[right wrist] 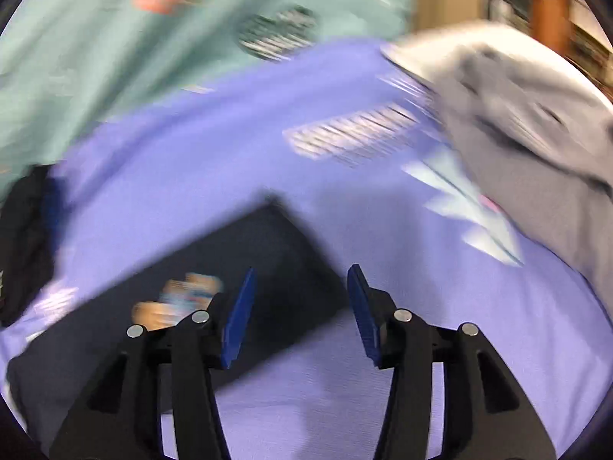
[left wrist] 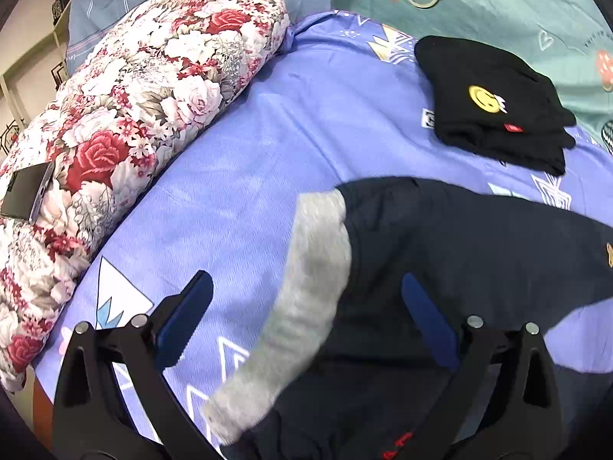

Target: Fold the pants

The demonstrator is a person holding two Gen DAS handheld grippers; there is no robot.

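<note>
left hand-held gripper (left wrist: 306,306) spread wide, holding nothing, its jaws straddling the navy pants (left wrist: 440,260) and their grey waistband (left wrist: 306,287) lying on the bed sheet (left wrist: 249,153). right hand-held gripper (right wrist: 300,306) likewise spread and empty over a corner of the pants (right wrist: 268,268); that view is blurred. judged mid-fold, between grasps: the next move calls for closing on an edge; beyond lies a folded black garment (left wrist: 490,103).

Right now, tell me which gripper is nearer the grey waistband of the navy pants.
Left. The left gripper straddles the grey waistband; the right gripper hovers over the navy pants' far corner.
</note>
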